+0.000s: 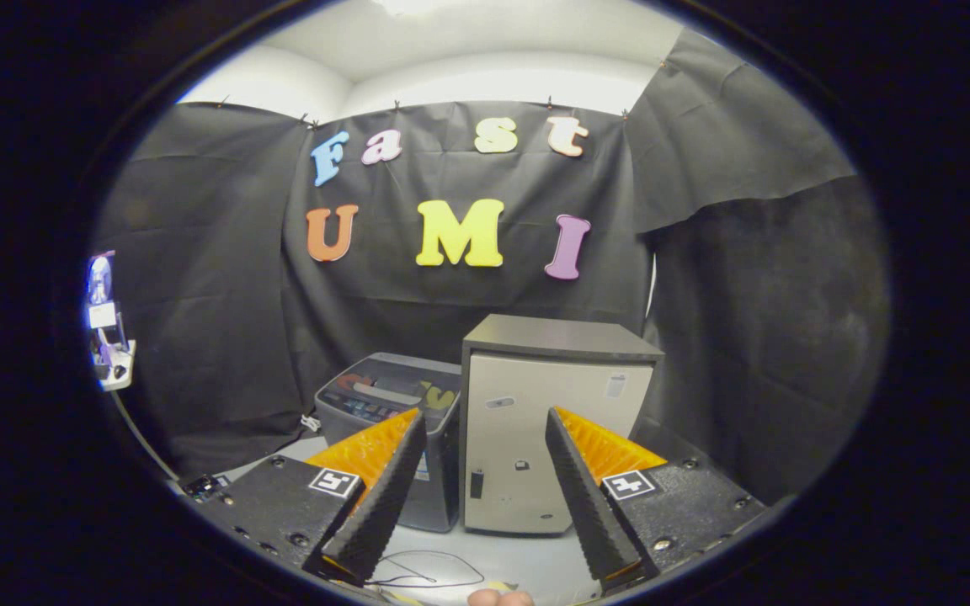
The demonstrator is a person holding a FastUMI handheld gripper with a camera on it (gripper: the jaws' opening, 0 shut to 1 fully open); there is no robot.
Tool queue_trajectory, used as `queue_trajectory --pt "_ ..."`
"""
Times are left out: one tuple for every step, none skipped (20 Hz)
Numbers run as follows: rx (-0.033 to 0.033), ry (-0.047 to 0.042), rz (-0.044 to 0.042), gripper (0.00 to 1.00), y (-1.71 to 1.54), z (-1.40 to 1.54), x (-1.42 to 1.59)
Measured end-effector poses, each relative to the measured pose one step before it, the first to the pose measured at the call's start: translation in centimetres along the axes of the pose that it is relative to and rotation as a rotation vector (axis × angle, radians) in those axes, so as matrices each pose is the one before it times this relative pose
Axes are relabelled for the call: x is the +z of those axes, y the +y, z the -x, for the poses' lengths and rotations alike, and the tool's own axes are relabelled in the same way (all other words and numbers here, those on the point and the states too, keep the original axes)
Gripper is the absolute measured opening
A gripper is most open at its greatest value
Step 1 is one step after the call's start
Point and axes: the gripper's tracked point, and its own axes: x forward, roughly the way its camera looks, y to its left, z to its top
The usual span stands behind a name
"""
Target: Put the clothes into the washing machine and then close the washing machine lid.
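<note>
- Claw [485, 438] is held w/ fingers spread wide apart, nothing gripped between them.
- Grey top-loading washing machine w/ dark glossy lid [388, 421] is seen beyond the left finger, lid shut, partly hidden by that finger.
- Beige box-shaped cabinet w/ dark top [535, 421] is set just beside the machine, ahead btwn the fingers.
- Thin black cable [426, 576] is looped on the white bench [527, 564] near the fingers.
- Clothes can't be made out.

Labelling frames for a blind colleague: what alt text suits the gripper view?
The gripper has its jaws open and holding nothing, aimed at a pale cabinet with a dark top. A grey washing machine stands beside it, touching it, against black cloth.
</note>
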Motion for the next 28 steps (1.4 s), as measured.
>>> queue_trajectory --pt "0.00748 0.00159 0.00695 0.9 -0.112 -0.084 -0.197" --pt "0.00614 0.00301 0.00692 0.9 -0.048 -0.025 -0.167" --pt "0.00751 -0.00015 0.00374 0.9 -0.07 0.027 -0.12" --pt "0.00344 -0.00074 -0.00098 0.9 -0.12 -0.07 0.063" --pt "0.00452 0.00162 -0.00329 0.9 -0.072 -0.105 -0.157" --pt "0.0003 0.00444 -0.00391 0.9 -0.042 -0.042 -0.242" --pt "0.00267 0.00424 -0.00504 0.9 0.098 -0.051 -0.266" --pt "0.00236 0.00443 -0.00246 0.9 0.059 -0.045 -0.139" --pt "0.00131 0.00097 -0.00052 0.9 0.064 0.033 -0.138" --pt "0.0021 -0.00184 0.00046 0.9 0.016 0.088 0.071" --pt "0.00184 -0.00332 0.00244 0.9 0.068 0.01 0.07" --pt "0.00023 -0.00098 0.00429 0.9 -0.01 -0.085 0.023" --pt "-0.00151 0.00163 0.00376 0.9 -0.058 -0.16 -0.104" --pt "-0.00401 0.00257 0.00162 0.9 -0.167 -0.193 -0.156" --pt "-0.00586 0.00331 -0.0016 0.9 -0.113 0.003 -0.139" --pt "-0.00668 -0.00047 -0.00581 0.9 -0.074 -0.075 -0.045" --pt "-0.00702 0.00207 -0.0088 0.9 -0.086 -0.058 -0.137" --pt "-0.00332 0.00493 -0.00788 0.9 -0.009 -0.082 -0.169" --pt "-0.00468 0.00238 -0.00339 0.91 0.059 -0.069 -0.185" --pt "-0.00204 -0.00097 0.00022 0.9 0.028 0.03 0.069" --pt "0.00111 -0.00248 0.00111 0.9 0.071 0.032 0.016" --pt "0.00369 -0.00124 0.00304 0.9 0.128 -0.042 0.028" --pt "0.00343 -0.00011 0.00448 0.9 0.171 0.085 -0.062" --pt "0.00213 -0.00318 0.00241 0.9 0.087 0.056 0.141" --pt "0.00114 -0.002 0.00012 0.9 -0.122 -0.041 0.093" --pt "0.00034 -0.00124 -0.0016 0.9 -0.034 -0.003 0.044" --pt "-0.00043 -0.00108 -0.003 0.9 0.009 -0.021 0.008" --pt "0.00042 0.00023 -0.00214 0.9 0.072 0.015 0.035"
